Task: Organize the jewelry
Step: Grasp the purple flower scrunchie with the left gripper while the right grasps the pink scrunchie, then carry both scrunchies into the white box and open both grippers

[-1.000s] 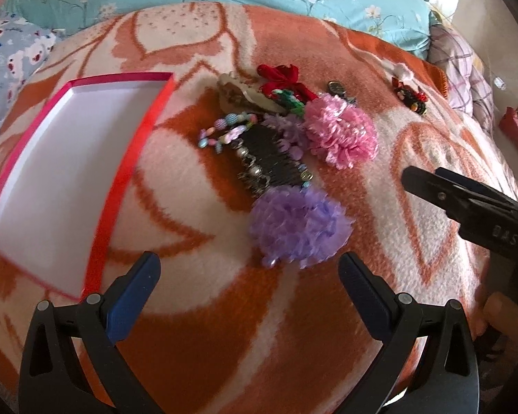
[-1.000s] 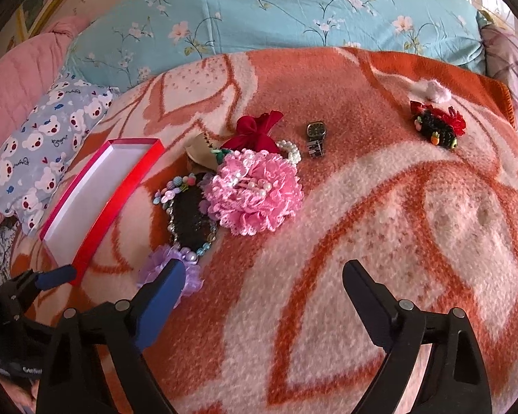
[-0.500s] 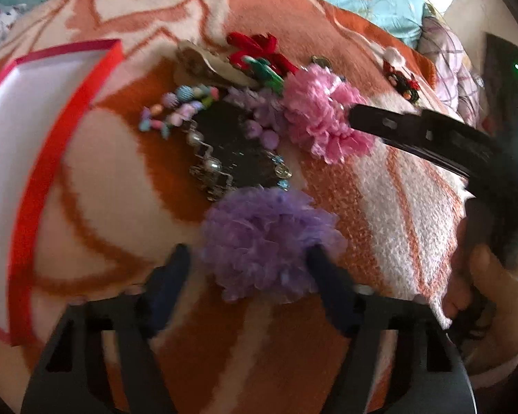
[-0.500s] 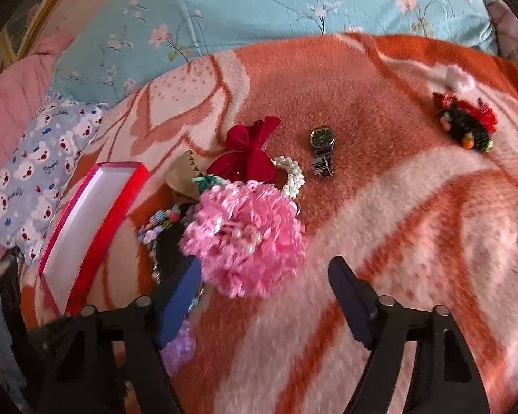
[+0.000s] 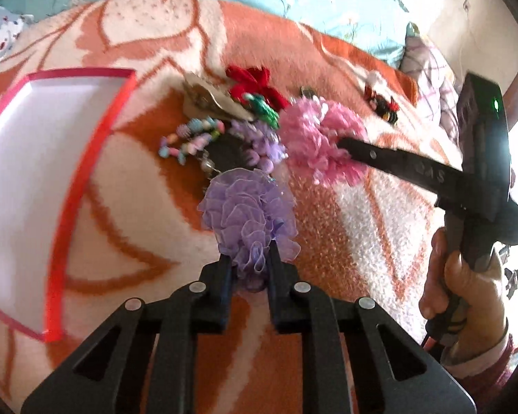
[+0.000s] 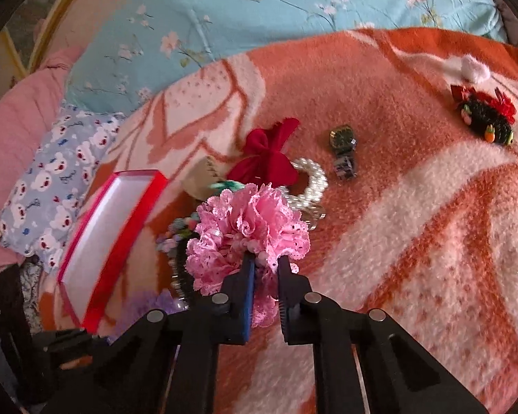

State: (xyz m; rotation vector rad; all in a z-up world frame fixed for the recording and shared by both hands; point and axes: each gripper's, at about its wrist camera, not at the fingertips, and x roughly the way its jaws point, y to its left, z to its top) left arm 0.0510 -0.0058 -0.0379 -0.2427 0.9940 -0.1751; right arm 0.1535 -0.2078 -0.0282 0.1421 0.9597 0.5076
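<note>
My left gripper (image 5: 248, 258) is shut on the purple ruffled flower scrunchie (image 5: 245, 207), held over the orange blanket. My right gripper (image 6: 266, 264) is shut on the pink lace flower scrunchie (image 6: 248, 227), which also shows in the left wrist view (image 5: 321, 145) with the right gripper's finger in it. An open red box (image 5: 86, 158) with a white inside lies to the left; it also shows in the right wrist view (image 6: 114, 220). A pile remains between: bead bracelets (image 5: 193, 138), a red bow (image 6: 269, 155), a pearl bracelet (image 6: 310, 183).
A wristwatch (image 6: 343, 150) and a black-and-red hair clip (image 6: 487, 117) lie apart on the blanket. Blue floral bedding (image 6: 259, 10) and a bear-print pillow (image 6: 51, 172) border the far side. The hand holding the right gripper (image 5: 466, 293) is at the right.
Both grippers moved forward and closed: the left onto the purple scrunchie, the right onto the pink one. Both scrunchies have shifted off the pile.
</note>
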